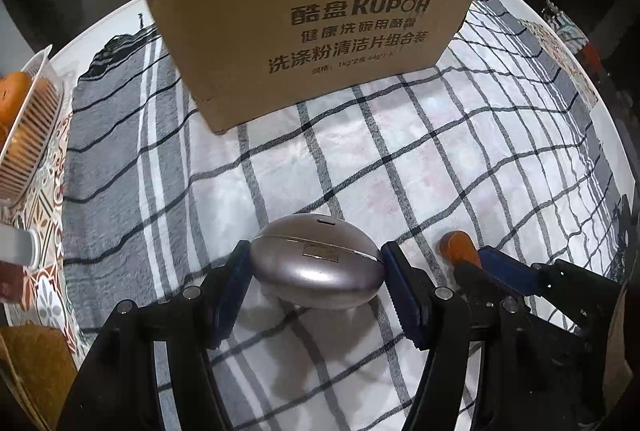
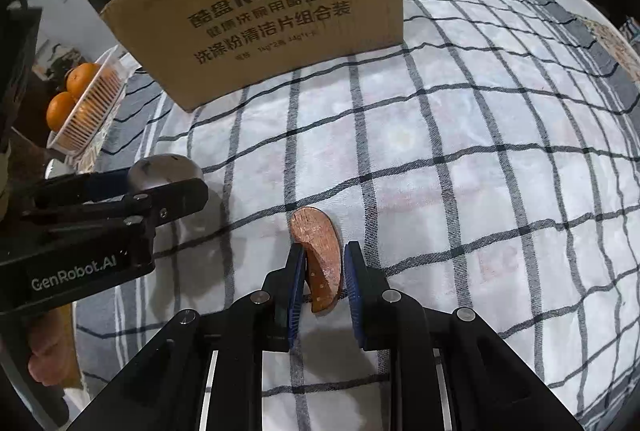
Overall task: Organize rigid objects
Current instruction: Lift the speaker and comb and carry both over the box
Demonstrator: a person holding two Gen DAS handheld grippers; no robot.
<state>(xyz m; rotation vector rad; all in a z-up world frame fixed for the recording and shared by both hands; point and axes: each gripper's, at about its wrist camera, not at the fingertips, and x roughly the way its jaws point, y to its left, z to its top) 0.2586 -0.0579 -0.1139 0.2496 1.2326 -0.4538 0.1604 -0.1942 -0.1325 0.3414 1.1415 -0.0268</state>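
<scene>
A silver egg-shaped case (image 1: 316, 263) sits crosswise between the blue pads of my left gripper (image 1: 315, 251), which is shut on it. The case hangs just above the checked cloth (image 1: 400, 159), with its shadow underneath. From the right wrist view the same case (image 2: 164, 169) and left gripper (image 2: 168, 187) appear at the left. My right gripper (image 2: 325, 251) is shut on a reddish-brown wooden handle with rivets (image 2: 318, 251), whose rounded end points away from me. What lies below the handle is hidden. In the left wrist view the handle (image 1: 456, 247) and right gripper (image 1: 474, 263) sit just right of the case.
An open cardboard box (image 1: 304, 23) (image 2: 272, 15) stands at the far side of the cloth. A slatted basket (image 1: 28, 139) (image 2: 92, 103) with oranges sits at the left edge, on a patterned tablecloth (image 1: 44, 215). A person's hand (image 2: 44, 351) shows at the lower left.
</scene>
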